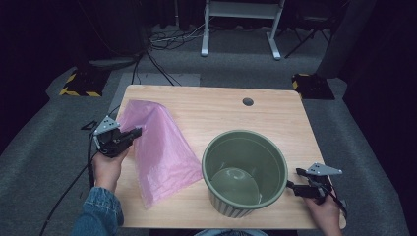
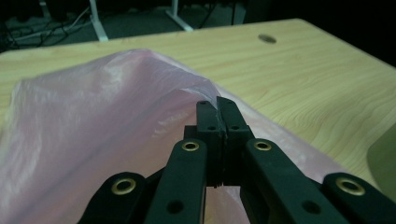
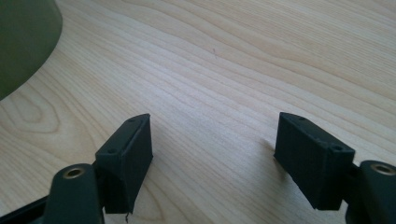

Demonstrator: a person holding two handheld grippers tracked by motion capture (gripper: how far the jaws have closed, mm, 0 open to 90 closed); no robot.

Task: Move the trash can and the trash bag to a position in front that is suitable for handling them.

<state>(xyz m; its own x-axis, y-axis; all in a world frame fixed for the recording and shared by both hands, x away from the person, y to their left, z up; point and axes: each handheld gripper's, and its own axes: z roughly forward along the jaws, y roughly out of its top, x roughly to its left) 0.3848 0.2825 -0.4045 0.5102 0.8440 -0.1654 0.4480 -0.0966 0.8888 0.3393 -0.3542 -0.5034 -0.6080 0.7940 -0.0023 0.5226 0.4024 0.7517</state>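
Pink plastic bag (image 1: 160, 150) lies spread on the left half of the table (image 1: 275, 115) in the high view, the left gripper (image 1: 130, 135) at its left edge; a green ribbed bucket (image 1: 244, 169) stands right of it, with the right gripper (image 1: 295, 188) near its right side. Left gripper view: fingers (image 2: 208, 123) pressed together, seemingly pinching a raised fold of the bag (image 2: 93, 121). Right gripper view: fingers (image 3: 128, 154) wide apart over bare table (image 3: 233, 70), bucket (image 3: 23, 37) at far left.
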